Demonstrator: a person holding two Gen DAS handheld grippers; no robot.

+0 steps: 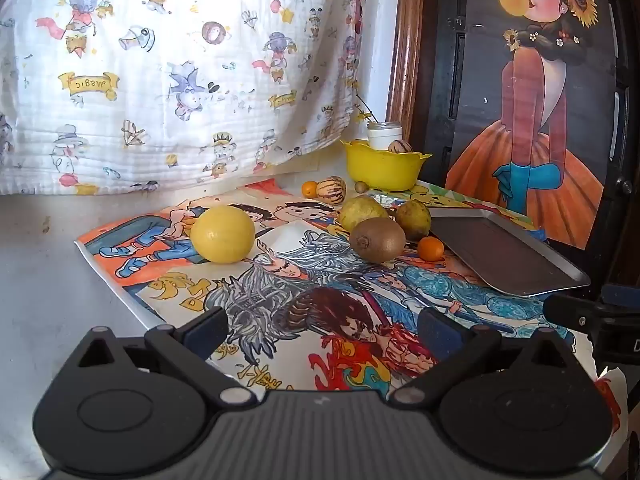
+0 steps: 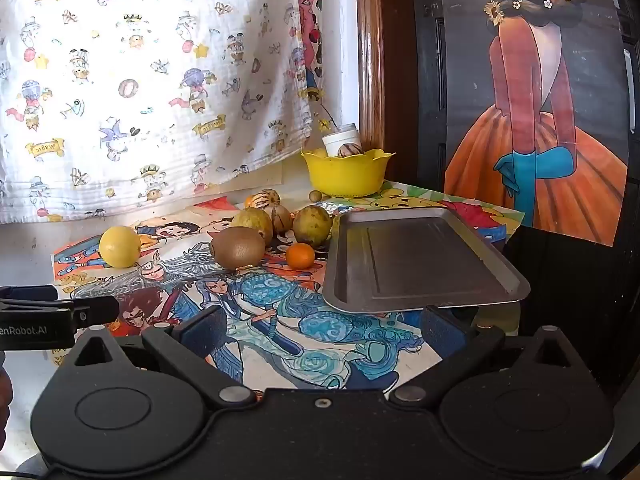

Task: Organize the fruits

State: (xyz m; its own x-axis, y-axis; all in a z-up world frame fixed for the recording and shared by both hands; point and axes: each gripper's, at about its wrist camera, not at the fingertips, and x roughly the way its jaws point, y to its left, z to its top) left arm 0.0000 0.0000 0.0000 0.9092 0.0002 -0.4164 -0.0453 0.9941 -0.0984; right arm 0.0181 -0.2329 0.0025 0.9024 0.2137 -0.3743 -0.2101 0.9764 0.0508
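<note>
Fruits lie on a cartoon-printed mat: a yellow lemon, a brown kiwi, two green pears, a small orange, a striped melon and another small orange. A grey metal tray lies empty at the right. A yellow bowl at the back holds a striped fruit. My left gripper is open and empty, low over the mat. My right gripper is open and empty, just before the tray's near edge.
A white printed cloth hangs behind. A white jar stands behind the bowl. A dark cabinet with a girl poster is at the right. A small brown fruit lies by the bowl. The mat's near edge overhangs the table.
</note>
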